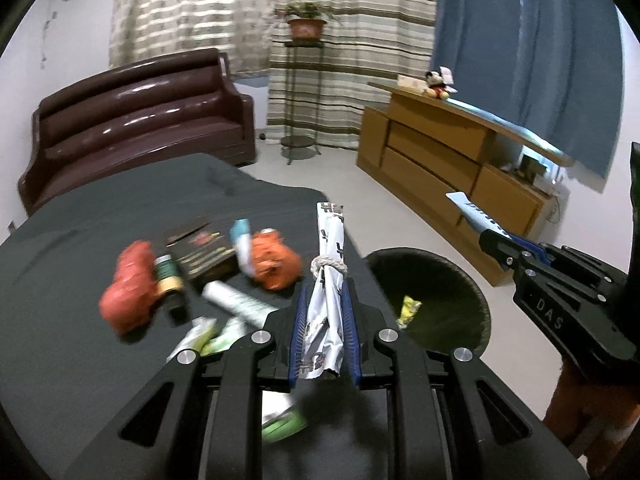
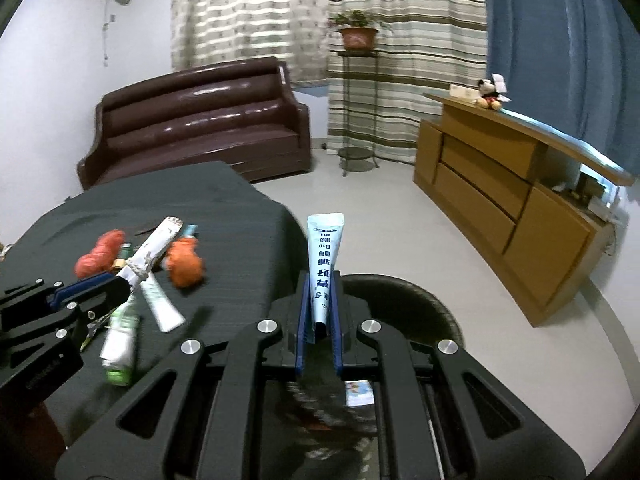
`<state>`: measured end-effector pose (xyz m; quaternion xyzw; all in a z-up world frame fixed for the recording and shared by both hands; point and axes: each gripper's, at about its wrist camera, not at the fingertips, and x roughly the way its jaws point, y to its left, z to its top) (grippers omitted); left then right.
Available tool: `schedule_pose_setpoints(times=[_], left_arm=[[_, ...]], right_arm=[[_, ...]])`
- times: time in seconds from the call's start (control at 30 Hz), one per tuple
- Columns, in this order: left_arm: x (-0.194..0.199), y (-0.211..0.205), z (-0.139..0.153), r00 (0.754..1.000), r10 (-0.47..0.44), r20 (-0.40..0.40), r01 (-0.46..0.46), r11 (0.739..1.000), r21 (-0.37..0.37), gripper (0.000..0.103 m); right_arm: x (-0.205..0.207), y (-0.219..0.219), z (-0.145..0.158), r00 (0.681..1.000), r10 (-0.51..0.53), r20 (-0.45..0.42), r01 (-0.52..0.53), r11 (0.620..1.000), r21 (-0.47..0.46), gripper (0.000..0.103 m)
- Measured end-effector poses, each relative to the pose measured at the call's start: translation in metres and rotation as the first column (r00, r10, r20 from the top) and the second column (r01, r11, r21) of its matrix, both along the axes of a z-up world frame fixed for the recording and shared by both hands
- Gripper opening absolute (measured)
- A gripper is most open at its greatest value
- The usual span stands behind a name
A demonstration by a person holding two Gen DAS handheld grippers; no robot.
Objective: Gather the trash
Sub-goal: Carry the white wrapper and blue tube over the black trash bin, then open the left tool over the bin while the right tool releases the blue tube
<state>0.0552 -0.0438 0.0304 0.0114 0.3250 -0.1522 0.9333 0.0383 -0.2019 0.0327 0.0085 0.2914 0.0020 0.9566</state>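
My left gripper (image 1: pixel 325 304) is shut on a rolled silver wrapper tied with string (image 1: pixel 329 264), held above the dark table's right edge; it also shows in the right wrist view (image 2: pixel 150 254). My right gripper (image 2: pixel 320 300) is shut on a light blue tube (image 2: pixel 323 256), held over the dark round trash bin (image 2: pixel 416 304). The bin (image 1: pixel 440 280) stands on the floor beside the table and holds a yellow wrapper (image 1: pixel 409 310). Two orange crumpled lumps (image 1: pixel 130 284) (image 1: pixel 276 264), white and green tubes (image 1: pixel 236 302) and a small bottle (image 1: pixel 168 276) lie on the table.
A dark box (image 1: pixel 202 254) lies among the litter on the dark table (image 1: pixel 80 340). A brown sofa (image 1: pixel 140 120) stands behind the table. A wooden cabinet (image 1: pixel 452 164) is to the right, and a plant stand (image 1: pixel 304 92) is by the curtains.
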Motion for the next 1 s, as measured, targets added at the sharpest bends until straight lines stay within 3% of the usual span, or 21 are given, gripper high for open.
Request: schedule_pose_setpoints(times=[0.27, 0.9, 1.0], left_arm=[[0.021, -0.042, -0.013, 0.998, -0.056, -0.035, 0.058, 0.998, 0.034, 0.019], [0.051, -0.092, -0.027, 0.993, -0.089, -0.072, 0.095, 0.991, 0.096, 0.019], [0.052, -0.094, -0.03, 0.993, -0.083, -0.082, 0.091, 0.991, 0.097, 0.033]], right_arm=[[0.01, -0.03, -0.012, 0.999, -0.045, -0.021, 0.045, 0.999, 0.018, 0.01], [0.036, -0.065, -0.031, 0.996, -0.075, -0.046, 0.078, 0.994, 0.071, 0.011], [0.037, -0.069, -0.036, 0.995, -0.091, -0.05, 0.095, 0.993, 0.075, 0.031]])
